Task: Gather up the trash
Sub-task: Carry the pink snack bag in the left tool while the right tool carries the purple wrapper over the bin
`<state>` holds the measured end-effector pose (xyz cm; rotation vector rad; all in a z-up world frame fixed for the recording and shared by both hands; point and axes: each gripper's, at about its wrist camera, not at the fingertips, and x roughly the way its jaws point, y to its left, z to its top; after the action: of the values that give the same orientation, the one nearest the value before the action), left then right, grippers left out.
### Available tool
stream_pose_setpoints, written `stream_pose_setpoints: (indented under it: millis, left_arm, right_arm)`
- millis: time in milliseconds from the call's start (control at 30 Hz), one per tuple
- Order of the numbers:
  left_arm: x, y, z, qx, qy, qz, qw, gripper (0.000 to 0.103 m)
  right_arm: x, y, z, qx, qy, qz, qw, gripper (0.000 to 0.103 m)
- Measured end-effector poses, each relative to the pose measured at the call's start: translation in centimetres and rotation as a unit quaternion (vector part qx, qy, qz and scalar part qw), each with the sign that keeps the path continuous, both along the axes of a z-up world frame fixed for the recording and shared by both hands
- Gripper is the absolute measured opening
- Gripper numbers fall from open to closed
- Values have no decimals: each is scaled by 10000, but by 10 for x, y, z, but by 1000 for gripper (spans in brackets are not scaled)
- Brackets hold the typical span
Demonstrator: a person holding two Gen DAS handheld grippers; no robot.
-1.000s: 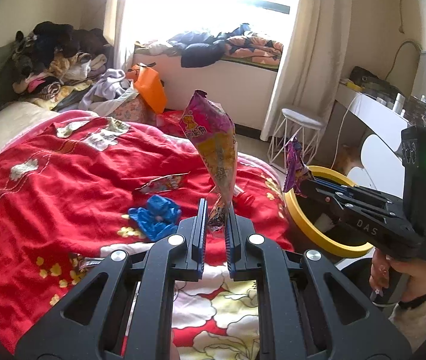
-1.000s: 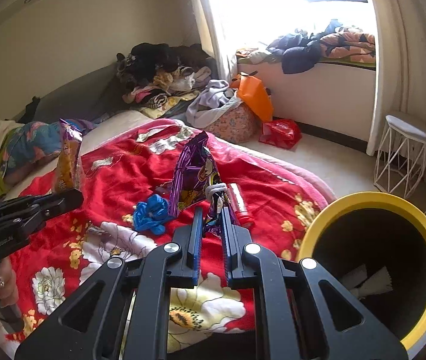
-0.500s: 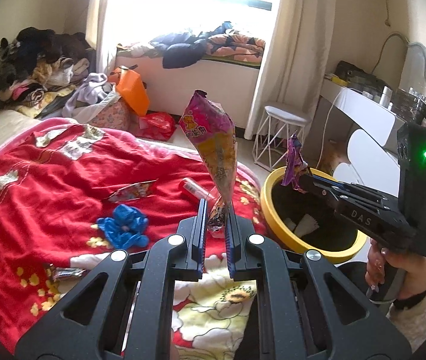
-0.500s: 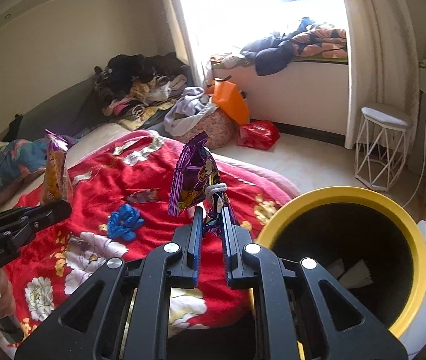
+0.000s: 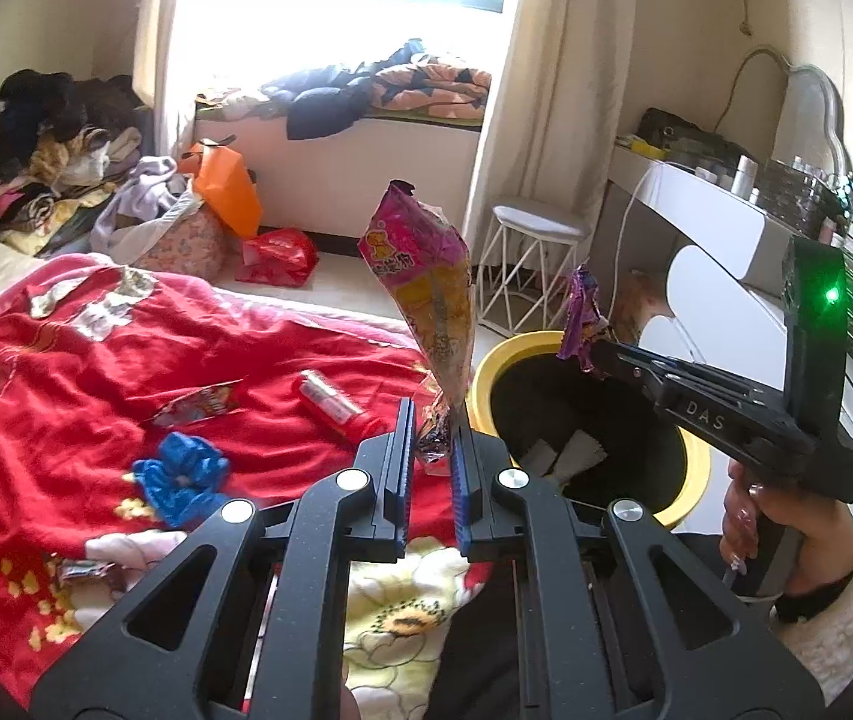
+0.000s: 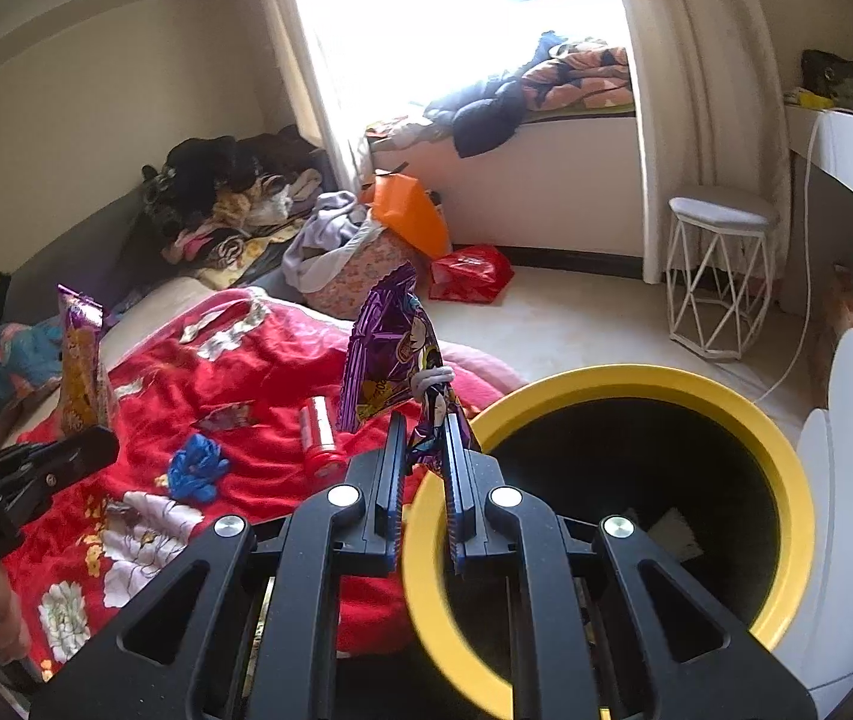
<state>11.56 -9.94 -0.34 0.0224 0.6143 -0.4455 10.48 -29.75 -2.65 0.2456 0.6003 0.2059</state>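
Left wrist view: left gripper (image 5: 429,438) clamping narrow on the bottom corner of a pink-and-yellow wrapper (image 5: 426,294), long axis standing nearly upright above the jaws. Hovering over the bed's (image 5: 36,360) near right corner, yellow-rimmed bin (image 5: 486,372) lying just right of the tips, not yet under them. Right gripper (image 5: 591,354) reaching in from the right, pinching a purple wrapper (image 5: 579,318) above the bin's far rim. Hand (image 5: 786,516) gripping its handle at lower right. Remaining on the blanket: blue scrap (image 5: 180,474), red tube (image 5: 336,402), flat foil packet (image 5: 198,405), all toward the bed's middle, and a small wrapper (image 5: 84,570) near the front edge.

Right wrist view: right gripper (image 6: 423,450) closing narrow on the purple wrapper (image 6: 387,354), long axis tilting up and slightly left from the jaws. Tips sitting at the bin's (image 6: 636,378) left rim, dark opening spreading right and below. Left gripper (image 6: 75,450) showing at the left edge, holding its wrapper (image 6: 81,372) upright over the blanket, well apart from the bin.

Judging: right hand nearer the opening, likely dropping first; left needing to travel further right across the bed edge.
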Motion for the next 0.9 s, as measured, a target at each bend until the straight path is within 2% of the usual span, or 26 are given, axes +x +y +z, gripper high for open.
stream_pose_setpoints:
  millis: [900]
  left_arm:
    - [13,-71,-20,60,135,-577,9982,7]
  right_arm:
    - [-4,-70,-18,85,144,-1013,9947,12]
